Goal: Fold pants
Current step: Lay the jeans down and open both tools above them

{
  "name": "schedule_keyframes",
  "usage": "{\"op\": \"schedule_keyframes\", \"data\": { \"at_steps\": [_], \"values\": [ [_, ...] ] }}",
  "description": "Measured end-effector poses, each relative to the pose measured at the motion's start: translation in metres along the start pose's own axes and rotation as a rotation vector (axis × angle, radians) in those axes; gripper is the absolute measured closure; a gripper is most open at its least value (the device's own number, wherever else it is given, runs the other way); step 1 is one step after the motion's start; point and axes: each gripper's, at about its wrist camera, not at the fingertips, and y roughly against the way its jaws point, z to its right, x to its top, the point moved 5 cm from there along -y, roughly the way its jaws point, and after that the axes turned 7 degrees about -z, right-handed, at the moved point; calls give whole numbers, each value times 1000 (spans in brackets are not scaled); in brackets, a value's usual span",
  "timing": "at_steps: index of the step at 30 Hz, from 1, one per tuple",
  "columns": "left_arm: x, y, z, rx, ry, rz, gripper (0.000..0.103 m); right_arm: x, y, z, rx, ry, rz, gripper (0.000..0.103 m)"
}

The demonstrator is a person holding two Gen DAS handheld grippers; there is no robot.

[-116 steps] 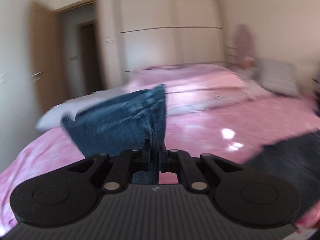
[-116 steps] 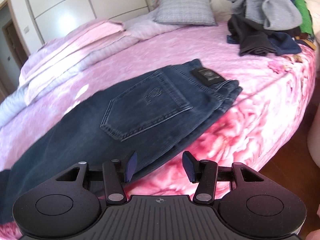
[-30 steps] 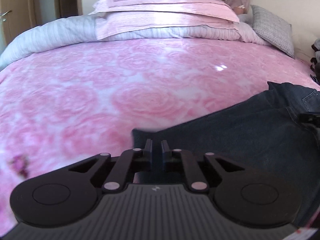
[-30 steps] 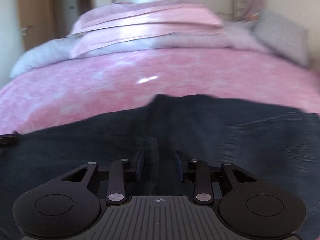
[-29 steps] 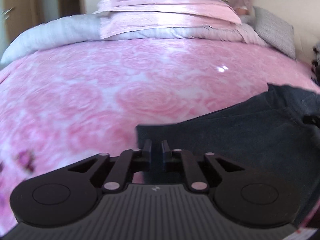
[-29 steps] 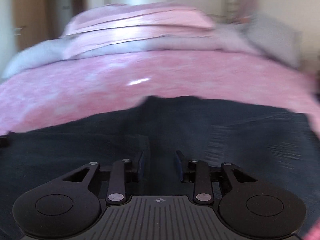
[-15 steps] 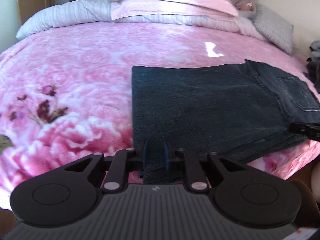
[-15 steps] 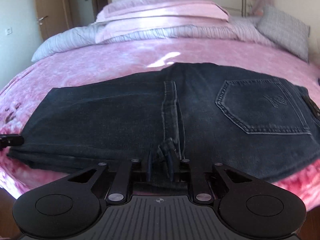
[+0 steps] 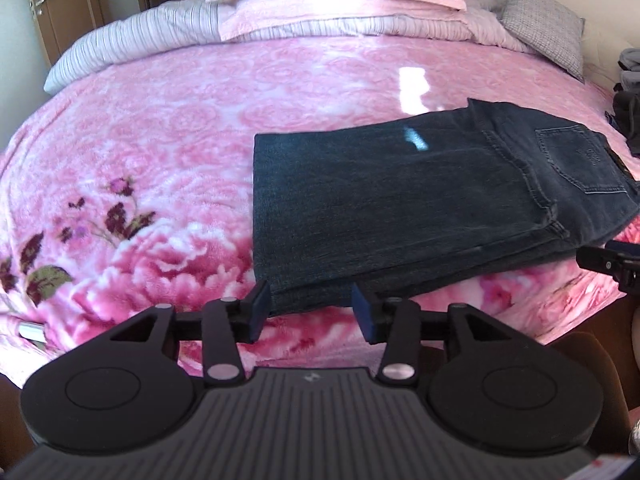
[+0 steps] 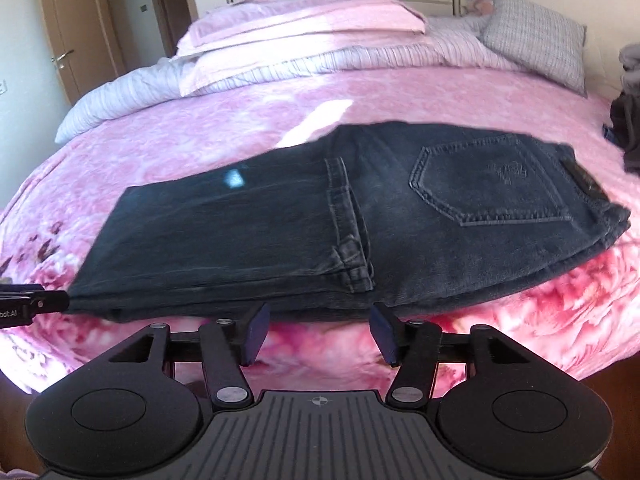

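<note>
Dark blue jeans (image 9: 420, 200) lie folded in half on the pink flowered bedspread (image 9: 140, 152), the leg hems laid over the seat near the back pocket (image 10: 492, 188). My left gripper (image 9: 312, 312) stands open just short of the fold's near left corner, with nothing between its fingers. In the right wrist view the jeans (image 10: 320, 224) stretch across the bed's front edge, and my right gripper (image 10: 318, 334) is open just below their near edge, holding nothing. Each gripper's tip shows at the edge of the other's view.
Pink and striped folded quilts (image 9: 320, 4) and a grey pillow (image 10: 536, 40) lie at the head of the bed. A heap of dark clothes (image 10: 626, 132) sits at the far right. A wooden door (image 10: 72, 32) stands at the left; the floor lies below the bed edge.
Both grippers were shut on the jeans' near edge half a second ago; they have opened, let go and drawn back. Earlier the legs were carried over onto the seat.
</note>
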Motion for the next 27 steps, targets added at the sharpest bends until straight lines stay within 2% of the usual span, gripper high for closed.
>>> {"op": "schedule_keyframes", "data": {
  "at_steps": [9,14,20,25,27],
  "values": [
    [-7,21,6,-22,-22,40,60,-6,27,-14,-12,43,50,50],
    [-15,19,-6,-92,19,49,60,-8,29,-16,-29,64,76,50],
    [-25,-6,-50,-244,217,25,63,-13,12,-24,-43,125,59,50],
    [-23,-37,-76,-419,425,6,63,-9,-4,-10,-64,85,39,50],
    [-20,-51,-85,-433,486,-3,63,-7,-8,2,-82,52,33,50]
  ]
}}
